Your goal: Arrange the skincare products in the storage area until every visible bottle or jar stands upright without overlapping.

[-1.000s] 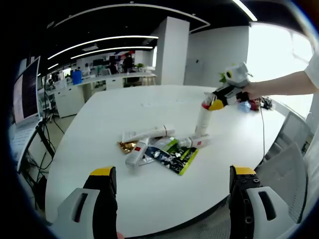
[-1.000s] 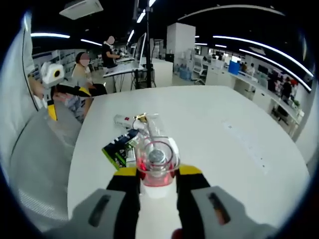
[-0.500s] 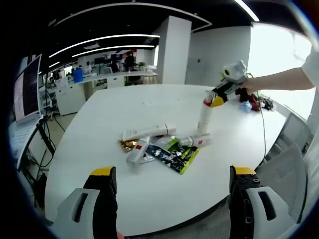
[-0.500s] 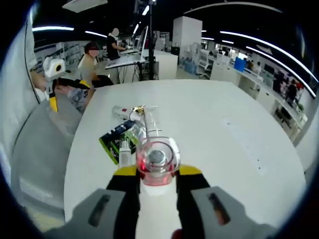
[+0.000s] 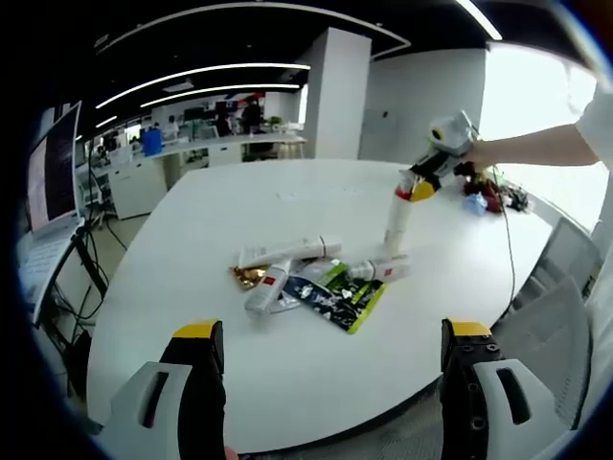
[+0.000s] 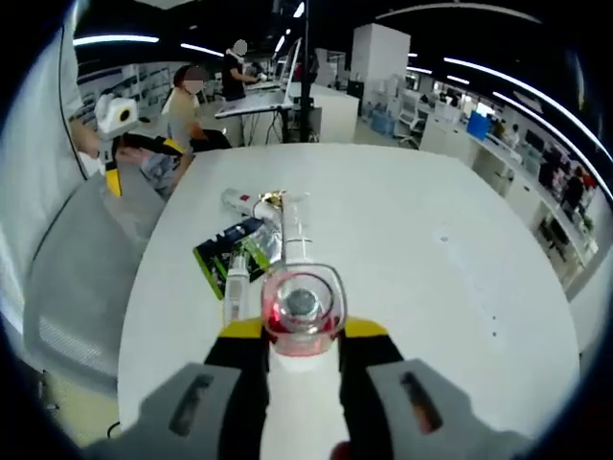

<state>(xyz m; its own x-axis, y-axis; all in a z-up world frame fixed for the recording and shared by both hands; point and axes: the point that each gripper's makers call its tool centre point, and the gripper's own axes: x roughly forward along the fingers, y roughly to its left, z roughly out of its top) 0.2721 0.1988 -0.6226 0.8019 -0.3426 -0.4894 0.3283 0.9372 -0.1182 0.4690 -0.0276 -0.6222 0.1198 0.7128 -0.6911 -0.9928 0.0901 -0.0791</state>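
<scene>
Tubes (image 5: 287, 254) and green sachets (image 5: 335, 292) clutter the white table (image 5: 192, 335).

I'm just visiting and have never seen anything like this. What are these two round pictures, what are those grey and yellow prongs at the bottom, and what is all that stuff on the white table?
There is no robot here: a person holds a two-pronged grabbing tool in each hand, and a small fisheye camera rides on each tool. That is why both pictures are round.

The left gripper view looks out between the left gripper, whose jaws stand apart with nothing between them. Across the white table you can see the right gripper gripping the top of a white bottle, which stands upright on the table.

The right gripper view looks down along that same bottle, so you see its clear pinkish cap from above.

Lying in a loose pile are several white tubes and a dark green packet.
</scene>
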